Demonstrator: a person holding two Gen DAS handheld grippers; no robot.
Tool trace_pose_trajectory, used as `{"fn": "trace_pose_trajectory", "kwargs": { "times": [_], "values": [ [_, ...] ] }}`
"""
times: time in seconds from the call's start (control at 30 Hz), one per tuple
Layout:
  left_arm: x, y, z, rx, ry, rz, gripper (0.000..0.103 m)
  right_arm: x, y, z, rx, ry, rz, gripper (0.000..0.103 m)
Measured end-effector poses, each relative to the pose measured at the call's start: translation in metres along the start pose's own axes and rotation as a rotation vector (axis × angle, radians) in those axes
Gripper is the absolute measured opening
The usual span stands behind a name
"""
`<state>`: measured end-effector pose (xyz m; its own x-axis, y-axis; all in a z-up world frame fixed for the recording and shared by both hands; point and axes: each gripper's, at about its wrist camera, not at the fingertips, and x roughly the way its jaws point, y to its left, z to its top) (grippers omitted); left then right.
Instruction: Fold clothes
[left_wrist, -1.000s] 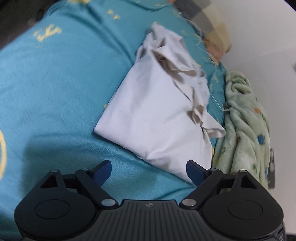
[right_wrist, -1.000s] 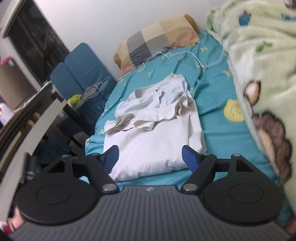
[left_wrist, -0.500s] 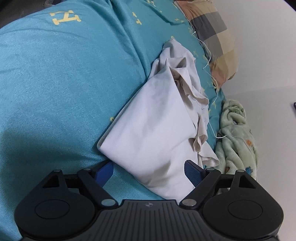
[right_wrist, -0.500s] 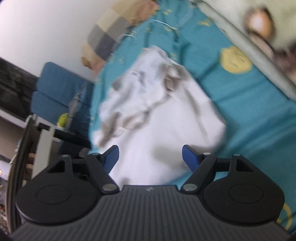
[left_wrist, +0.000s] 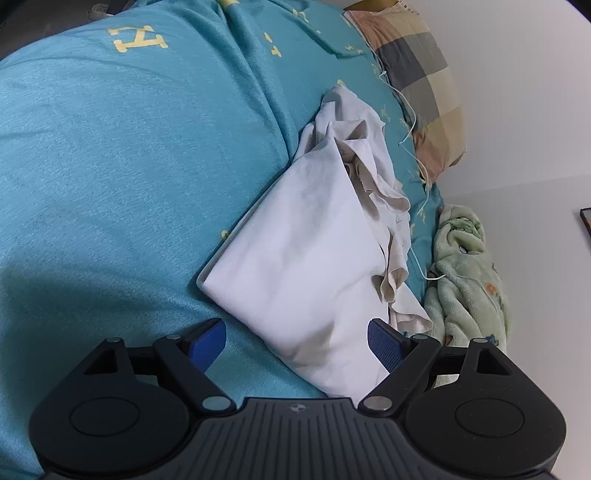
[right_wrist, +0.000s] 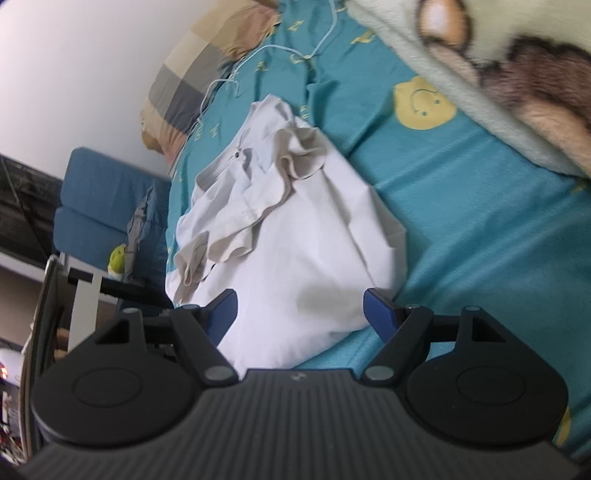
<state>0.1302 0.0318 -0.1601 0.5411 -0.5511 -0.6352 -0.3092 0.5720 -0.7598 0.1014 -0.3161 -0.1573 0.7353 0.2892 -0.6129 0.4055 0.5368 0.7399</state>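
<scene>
A white shirt (left_wrist: 306, 251) lies partly folded on the teal bed sheet (left_wrist: 129, 166), sleeves and collar bunched on top. It also shows in the right wrist view (right_wrist: 295, 240). My left gripper (left_wrist: 297, 345) is open, its jaws on either side of the shirt's near folded edge, close above it. My right gripper (right_wrist: 299, 314) is open over the shirt's near edge from the other side, holding nothing.
A checked pillow (left_wrist: 417, 77) lies at the head of the bed, with a thin white cable (left_wrist: 413, 122) beside it. A green fleece blanket (left_wrist: 465, 273) is bunched by the wall; it fills the right wrist view's upper right (right_wrist: 480, 66). A blue chair (right_wrist: 96, 210) stands beside the bed.
Both grippers have moved in closer to the shirt's near edge and stayed open. The right wrist view has tilted and steadied.
</scene>
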Motion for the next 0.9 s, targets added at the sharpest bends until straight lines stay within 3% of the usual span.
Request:
{"fn": "trace_pose_trajectory", "kwargs": {
  "times": [0.2,0.4,0.63,0.9],
  "values": [
    [-0.002,-0.003,-0.002,-0.005,-0.009,-0.026,0.083,-0.013,-0.011,0.002,0.056,-0.036,-0.007,0.078],
    [-0.008,0.011,-0.001,-0.050,0.005,-0.041,0.073,-0.010,-0.021,0.002,0.128,-0.022,-0.005,0.078],
    [-0.007,0.009,-0.002,-0.043,0.009,-0.059,0.072,-0.008,-0.035,0.000,0.219,-0.012,0.007,0.078],
    [0.008,0.014,0.006,-0.089,0.031,-0.040,0.054,-0.004,-0.058,0.002,0.375,-0.001,0.049,0.078]
  ]
}}
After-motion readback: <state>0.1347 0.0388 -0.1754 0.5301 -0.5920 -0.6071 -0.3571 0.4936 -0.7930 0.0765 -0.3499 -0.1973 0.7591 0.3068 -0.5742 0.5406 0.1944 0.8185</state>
